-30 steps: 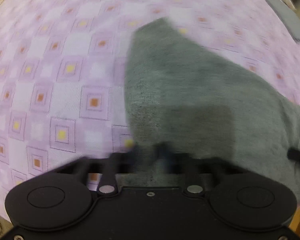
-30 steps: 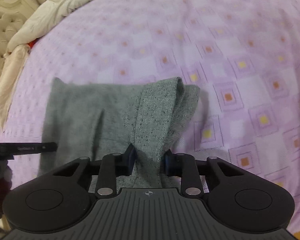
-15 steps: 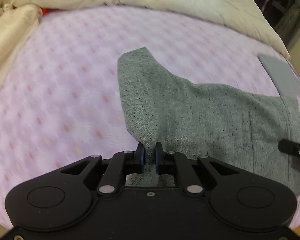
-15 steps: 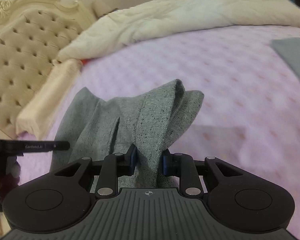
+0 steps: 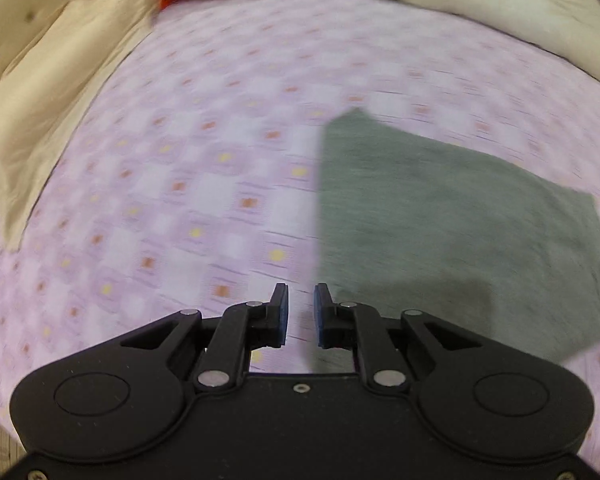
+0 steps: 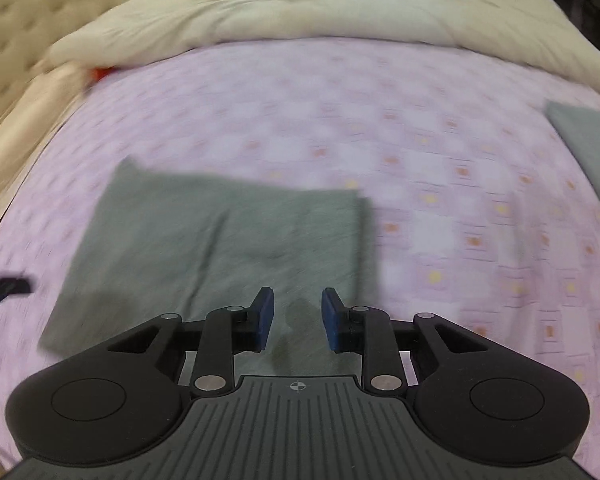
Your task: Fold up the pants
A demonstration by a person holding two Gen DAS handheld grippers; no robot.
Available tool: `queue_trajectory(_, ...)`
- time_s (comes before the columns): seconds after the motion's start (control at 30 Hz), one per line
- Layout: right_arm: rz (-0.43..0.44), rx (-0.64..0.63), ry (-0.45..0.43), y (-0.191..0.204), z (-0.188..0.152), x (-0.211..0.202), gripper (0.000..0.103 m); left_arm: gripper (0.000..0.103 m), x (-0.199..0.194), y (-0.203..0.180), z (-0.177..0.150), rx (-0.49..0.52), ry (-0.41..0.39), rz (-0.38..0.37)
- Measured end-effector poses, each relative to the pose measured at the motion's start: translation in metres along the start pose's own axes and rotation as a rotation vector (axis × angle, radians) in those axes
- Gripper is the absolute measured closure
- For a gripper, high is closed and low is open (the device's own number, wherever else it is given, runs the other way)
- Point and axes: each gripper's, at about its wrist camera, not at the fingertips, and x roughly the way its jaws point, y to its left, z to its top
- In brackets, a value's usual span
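Grey folded pants (image 5: 440,220) lie flat on the pink patterned bedsheet (image 5: 180,200). In the left wrist view my left gripper (image 5: 300,294) hovers just off the pants' left edge, over bare sheet; its jaws are opening and nothing is between them. In the right wrist view the pants (image 6: 228,232) spread ahead and to the left of my right gripper (image 6: 296,296), which hangs above their near right part. Its jaws are opening, and the cloth lies flat below them, not pinched. Both views are blurred by motion.
A cream duvet (image 6: 320,8) is bunched along the far side of the bed. A cream pillow (image 5: 52,92) and a tufted headboard (image 6: 4,20) are at the left. Another grey folded cloth (image 6: 588,140) lies at the right edge.
Both grippers have let go of the lifted pants fold, which now lies flat on the bed. Both hands have drawn back, the left off the pants' edge.
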Motion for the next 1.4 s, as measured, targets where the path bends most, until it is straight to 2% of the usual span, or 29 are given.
queue_trajectory(0.07,-0.005,-0.042,0.055,0.008,-0.009,0.006,0.076,0.074,0.003,-0.017,-0.008,0.048,0.004,-0.026)
queue_trajectory(0.13,-0.038,-0.025,0.136,0.005,-0.024,0.021,0.077,0.073,0.015,-0.032,-0.018,0.086,0.06,-0.029)
queue_trajectory(0.2,-0.027,0.01,0.153,0.001,-0.031,0.026,0.077,0.074,0.039,-0.04,-0.031,0.105,0.142,0.01)
queue_trajectory(0.3,-0.016,0.02,0.113,0.001,-0.026,0.01,0.077,0.076,0.037,-0.042,-0.032,0.086,0.114,0.036)
queue_trajectory(0.4,0.012,0.046,0.043,0.0,-0.019,-0.018,0.076,0.075,0.004,-0.041,-0.025,0.038,0.059,0.002)
queue_trajectory(0.53,0.012,0.068,-0.03,-0.002,-0.013,-0.057,0.076,0.074,-0.044,-0.047,-0.022,0.009,-0.016,0.0)
queue_trajectory(0.6,0.001,0.071,-0.046,-0.002,-0.01,-0.071,0.076,0.061,-0.063,-0.053,-0.024,-0.014,-0.026,0.011)
queue_trajectory(0.67,0.003,0.071,-0.072,-0.002,-0.011,-0.089,0.076,0.058,-0.079,-0.06,-0.028,-0.033,-0.036,0.023)
queue_trajectory(0.83,0.002,0.012,-0.13,0.0,-0.016,-0.121,0.076,0.058,-0.113,-0.072,-0.045,-0.1,-0.027,-0.006)
queue_trajectory(0.9,0.0,-0.01,-0.151,0.003,-0.019,-0.128,0.076,0.05,-0.126,-0.078,-0.054,-0.118,-0.029,-0.006)
queue_trajectory(0.97,-0.003,-0.038,-0.171,0.008,-0.023,-0.141,0.076,0.045,-0.131,-0.08,-0.06,-0.123,-0.041,0.006)
queue_trajectory(1.1,-0.004,-0.068,-0.201,0.014,-0.033,-0.162,0.076,0.044,-0.157,-0.09,-0.073,-0.113,-0.084,0.053)
queue_trajectory(1.4,-0.006,-0.105,-0.252,0.025,-0.056,-0.19,0.076,0.044,-0.187,-0.107,-0.098,-0.061,-0.102,0.05)
